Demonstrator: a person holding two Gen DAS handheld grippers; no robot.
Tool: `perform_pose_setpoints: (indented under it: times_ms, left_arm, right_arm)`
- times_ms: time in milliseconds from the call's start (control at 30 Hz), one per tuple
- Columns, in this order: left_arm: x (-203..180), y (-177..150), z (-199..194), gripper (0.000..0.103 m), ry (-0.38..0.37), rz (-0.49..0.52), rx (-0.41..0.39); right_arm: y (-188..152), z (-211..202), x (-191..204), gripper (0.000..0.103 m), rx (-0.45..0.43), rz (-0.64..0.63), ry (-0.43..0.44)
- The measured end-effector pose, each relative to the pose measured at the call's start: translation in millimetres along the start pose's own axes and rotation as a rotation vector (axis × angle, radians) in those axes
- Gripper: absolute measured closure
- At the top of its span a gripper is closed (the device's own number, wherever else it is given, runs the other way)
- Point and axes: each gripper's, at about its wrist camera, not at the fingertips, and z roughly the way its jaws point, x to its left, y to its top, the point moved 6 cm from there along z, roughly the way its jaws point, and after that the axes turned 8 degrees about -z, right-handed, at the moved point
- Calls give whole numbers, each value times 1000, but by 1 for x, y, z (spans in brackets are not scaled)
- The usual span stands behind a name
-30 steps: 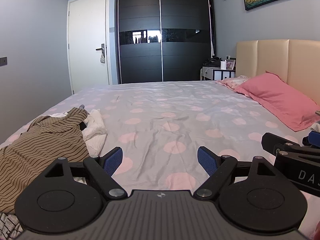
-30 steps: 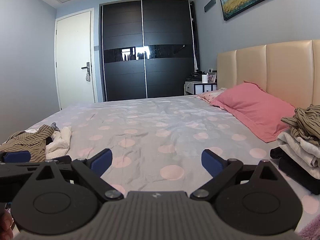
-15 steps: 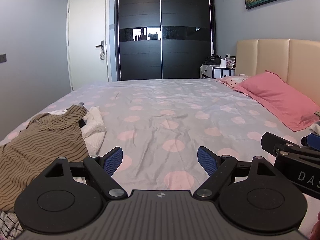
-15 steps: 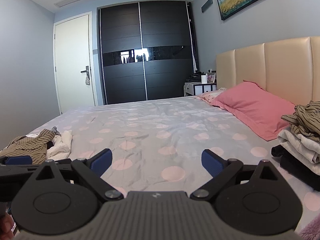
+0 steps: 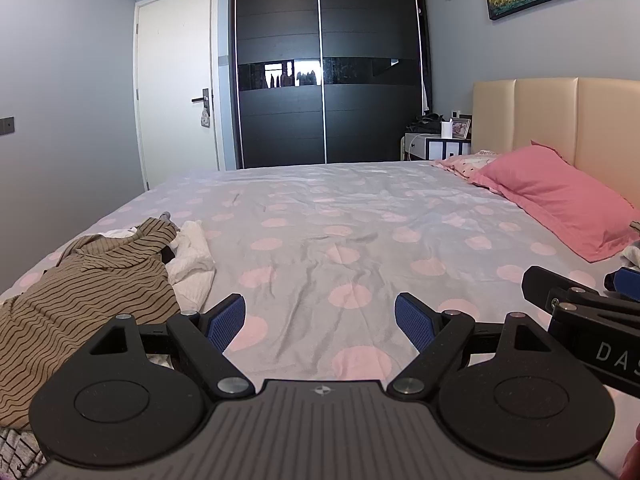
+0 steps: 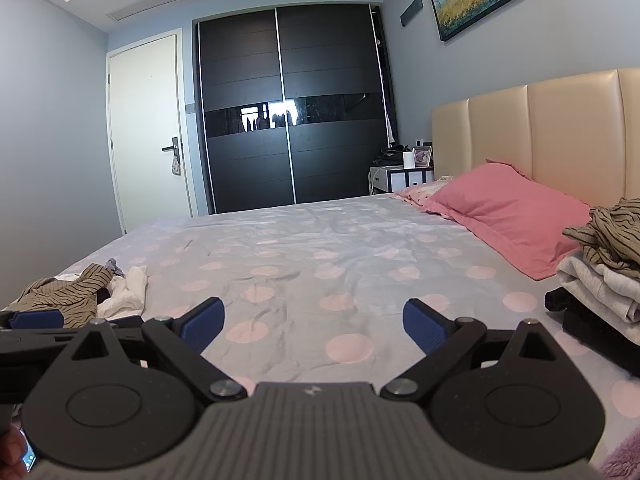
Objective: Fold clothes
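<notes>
Left tool agape, right tool agape, one pillow

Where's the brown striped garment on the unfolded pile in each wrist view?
Left wrist: brown striped garment fills the lower left, on the bed beside a white garment.
Right wrist: same garment is small at the far left edge, just above the left hand-held gripper's blue pad.
Shared landmark: the pink pillow at the headboard, right side in both.
</notes>
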Motion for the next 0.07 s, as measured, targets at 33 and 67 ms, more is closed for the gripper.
perform_pose_setpoints:
  times_ms: [33,67]
  left_arm:
    - [0,0,-1,21,0,0,-2]
    - [0,0,-1,21,-1,1,-5]
  right_arm:
    - [0,0,0,6,0,0,0]
    - [0,0,0,6,1,0,0]
